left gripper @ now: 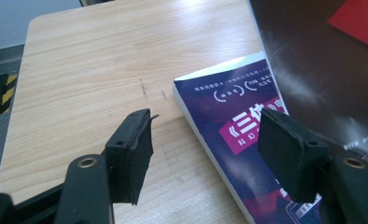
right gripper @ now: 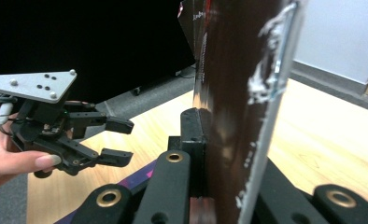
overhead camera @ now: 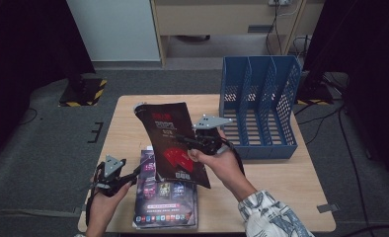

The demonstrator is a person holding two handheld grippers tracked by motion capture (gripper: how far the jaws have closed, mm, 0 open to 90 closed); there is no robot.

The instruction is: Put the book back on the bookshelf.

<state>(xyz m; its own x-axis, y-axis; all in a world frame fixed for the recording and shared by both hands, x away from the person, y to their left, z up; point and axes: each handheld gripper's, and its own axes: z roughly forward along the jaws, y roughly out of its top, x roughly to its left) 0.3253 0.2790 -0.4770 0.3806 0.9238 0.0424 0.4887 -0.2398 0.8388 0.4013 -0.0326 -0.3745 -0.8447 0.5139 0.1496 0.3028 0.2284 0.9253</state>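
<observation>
— What lies beneath me? 
— A light wooden table [overhead camera: 281, 173] with rounded corners, standing on grey carpet [overhead camera: 49, 148]. My left view shows faint dark scuffs on its grain.

— And beyond the far edge? 
— A pale wall panel [overhead camera: 116, 29] at the left and beige wooden furniture [overhead camera: 217, 17] beside it, with cables [overhead camera: 281, 34] hanging at its right. Black curtains [overhead camera: 29, 39] close both sides of the room.

— Any marks on the floor? 
— A black base with yellow hazard stripes [overhead camera: 84, 91] sits near the left curtain; loose cables [overhead camera: 330, 113] trail across the carpet at the right.

— The light? 
— Dim and even; the tabletop is the brightest surface I see.
</observation>
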